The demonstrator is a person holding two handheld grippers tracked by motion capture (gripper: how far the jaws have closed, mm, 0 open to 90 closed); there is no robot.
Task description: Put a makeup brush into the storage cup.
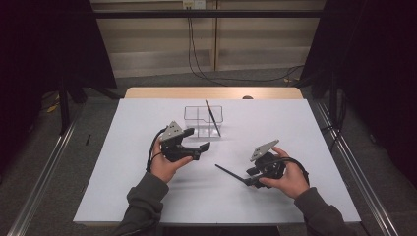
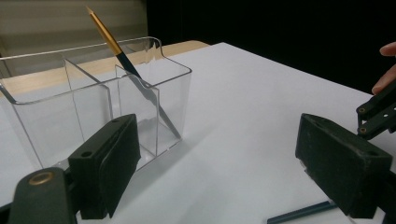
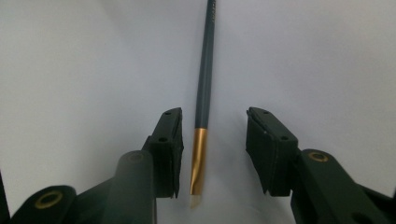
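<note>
A paintbrush (image 3: 204, 84) with a dark handle and a gold ferrule lies flat on the white table (image 1: 275, 123). My right gripper (image 3: 213, 149) straddles its bristle end, open, with a gap showing on both sides of the ferrule. From above, this brush (image 1: 230, 174) points left and away from the right gripper (image 1: 250, 178). My left gripper (image 1: 197, 139) is open and holds nothing, just in front of a clear divided container (image 1: 189, 111). A second brush (image 2: 116, 46) leans in the container's (image 2: 173, 88) right compartment, beyond the left gripper (image 2: 219, 158).
The white sheet ends on a wooden table edge (image 1: 211, 92) behind the container. Dark curtains and metal rails flank both sides. The right gripper's linkage (image 2: 376, 112) and a person's fingers show at the right of the left gripper view.
</note>
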